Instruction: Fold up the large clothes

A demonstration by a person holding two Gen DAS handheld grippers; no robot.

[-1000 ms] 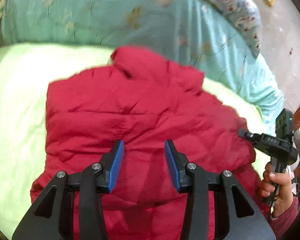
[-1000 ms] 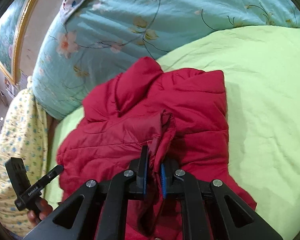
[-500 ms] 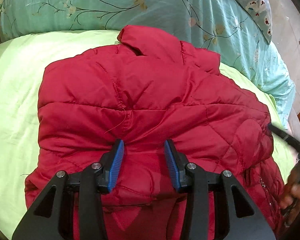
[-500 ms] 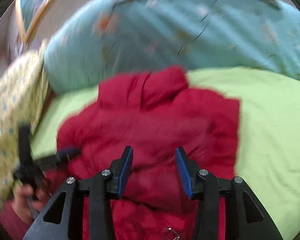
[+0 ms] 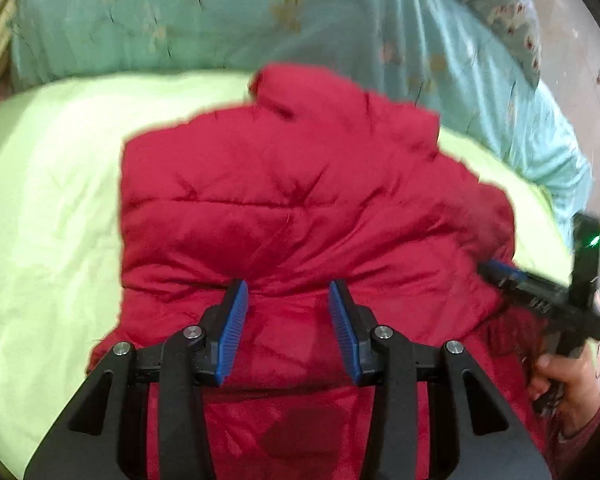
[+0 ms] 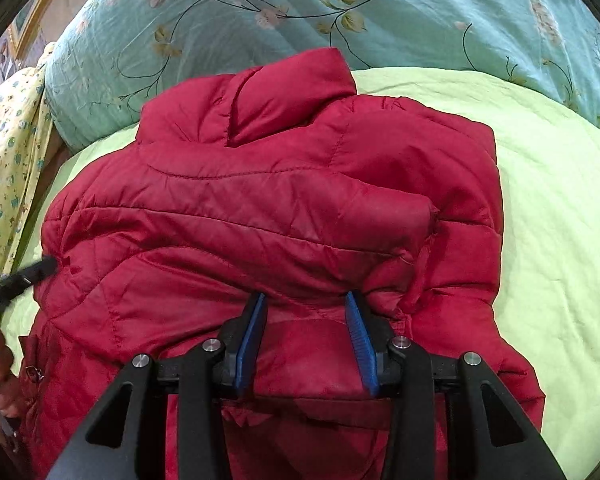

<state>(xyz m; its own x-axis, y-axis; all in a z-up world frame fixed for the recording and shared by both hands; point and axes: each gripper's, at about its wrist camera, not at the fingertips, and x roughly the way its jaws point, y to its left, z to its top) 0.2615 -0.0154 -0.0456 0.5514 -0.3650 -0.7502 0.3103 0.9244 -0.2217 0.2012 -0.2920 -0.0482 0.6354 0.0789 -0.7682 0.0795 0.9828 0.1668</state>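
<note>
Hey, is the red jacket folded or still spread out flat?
Partly folded. A sleeve lies across the jacket, collar up, but the lower part still extends toward the camera.

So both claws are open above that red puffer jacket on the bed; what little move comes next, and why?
Probably lower the right gripper onto the folded-over sleeve and pinch it to tidy the fold. Its jaws have just opened with nothing pinched, and the red puffer jacket lies bunched on the green sheet.
</note>
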